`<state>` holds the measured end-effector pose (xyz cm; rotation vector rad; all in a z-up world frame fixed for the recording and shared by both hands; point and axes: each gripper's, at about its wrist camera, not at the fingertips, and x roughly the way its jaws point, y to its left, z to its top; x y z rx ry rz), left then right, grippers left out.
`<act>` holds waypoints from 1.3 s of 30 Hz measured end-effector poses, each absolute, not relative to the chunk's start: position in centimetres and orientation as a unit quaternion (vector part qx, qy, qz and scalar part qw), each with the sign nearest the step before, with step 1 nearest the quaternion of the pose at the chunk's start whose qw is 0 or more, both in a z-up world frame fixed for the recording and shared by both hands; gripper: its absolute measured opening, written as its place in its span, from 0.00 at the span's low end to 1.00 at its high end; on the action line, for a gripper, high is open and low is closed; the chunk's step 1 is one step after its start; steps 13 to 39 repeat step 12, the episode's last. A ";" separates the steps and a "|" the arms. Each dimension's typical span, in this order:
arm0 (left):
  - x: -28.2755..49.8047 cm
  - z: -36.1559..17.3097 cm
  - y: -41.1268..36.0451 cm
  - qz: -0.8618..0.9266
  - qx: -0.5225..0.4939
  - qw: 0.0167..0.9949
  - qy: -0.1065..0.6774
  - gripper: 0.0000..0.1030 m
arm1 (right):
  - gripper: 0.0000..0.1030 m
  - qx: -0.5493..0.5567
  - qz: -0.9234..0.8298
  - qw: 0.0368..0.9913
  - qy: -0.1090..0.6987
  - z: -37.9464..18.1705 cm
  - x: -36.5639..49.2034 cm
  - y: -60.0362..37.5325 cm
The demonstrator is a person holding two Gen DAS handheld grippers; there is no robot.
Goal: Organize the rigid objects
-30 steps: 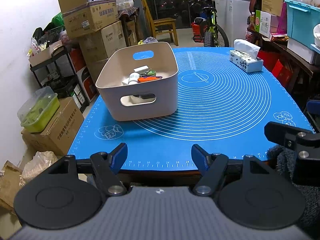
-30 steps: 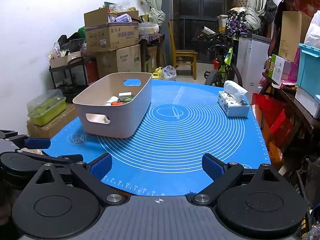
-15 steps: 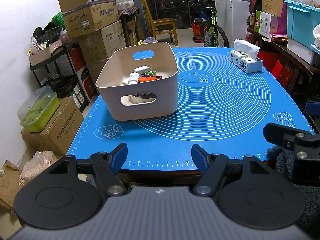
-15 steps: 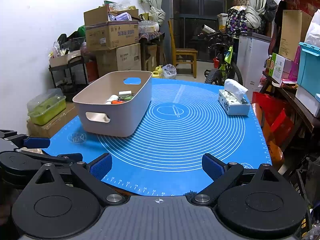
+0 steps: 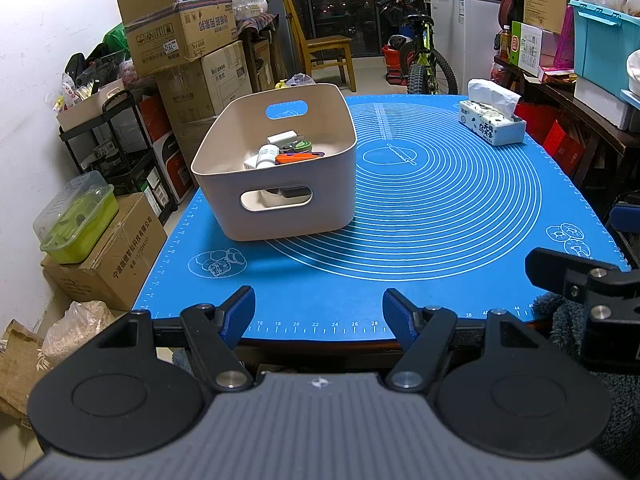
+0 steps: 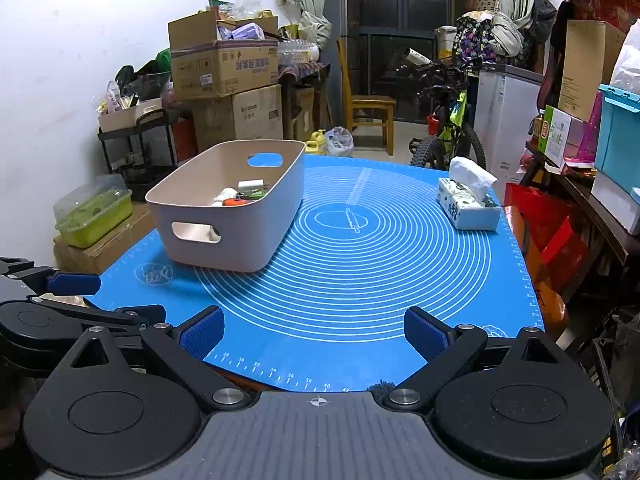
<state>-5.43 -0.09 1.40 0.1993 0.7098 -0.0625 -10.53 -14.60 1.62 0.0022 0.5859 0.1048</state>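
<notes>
Ahead and left of the left hand-held gripper (image 5: 319,312): bin (image 5: 280,168) on the surface, small items inside, long axis running away; both hand-held grippers spread, empty; right hand-held gripper (image 6: 315,334) farther off.

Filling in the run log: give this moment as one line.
left gripper: open, empty | right gripper: open, empty | bin: holds small items | mat: tissue box only
</notes>
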 end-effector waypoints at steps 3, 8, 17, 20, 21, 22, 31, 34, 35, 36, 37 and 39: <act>-5.4 1.4 -0.1 -0.031 0.097 0.932 0.347 0.69 | 0.94 0.001 0.052 0.956 0.289 1.7 -10.5 -14.6; -5.6 1.2 -0.2 -0.029 0.096 0.932 0.348 0.70 | 0.94 0.000 0.052 0.956 0.290 1.5 -10.5 -14.7; -5.5 1.3 -0.1 -0.027 0.095 0.933 0.347 0.73 | 0.94 -0.001 0.052 0.955 0.291 1.3 -10.5 -14.8; -5.5 1.3 -0.1 -0.027 0.095 0.933 0.347 0.73 | 0.94 -0.001 0.052 0.955 0.291 1.3 -10.5 -14.8; -5.5 1.3 -0.1 -0.027 0.095 0.933 0.347 0.73 | 0.94 -0.001 0.052 0.955 0.291 1.3 -10.5 -14.8; -5.5 1.3 -0.1 -0.027 0.095 0.933 0.347 0.73 | 0.94 -0.001 0.052 0.955 0.291 1.3 -10.5 -14.8; -5.5 1.3 -0.1 -0.027 0.095 0.933 0.347 0.73 | 0.94 -0.001 0.052 0.955 0.291 1.3 -10.5 -14.8; -5.5 1.3 -0.1 -0.027 0.095 0.933 0.347 0.73 | 0.94 -0.001 0.052 0.955 0.291 1.3 -10.5 -14.8; -5.5 1.3 -0.1 -0.027 0.095 0.933 0.347 0.73 | 0.94 -0.001 0.052 0.955 0.291 1.3 -10.5 -14.8; -5.5 1.3 -0.1 -0.027 0.095 0.933 0.347 0.73 | 0.94 -0.001 0.052 0.955 0.291 1.3 -10.5 -14.8; -5.5 1.3 -0.1 -0.027 0.095 0.933 0.347 0.73 | 0.94 -0.001 0.052 0.955 0.291 1.3 -10.5 -14.8; -5.5 1.3 -0.1 -0.027 0.095 0.933 0.347 0.73 | 0.94 -0.001 0.052 0.955 0.291 1.3 -10.5 -14.8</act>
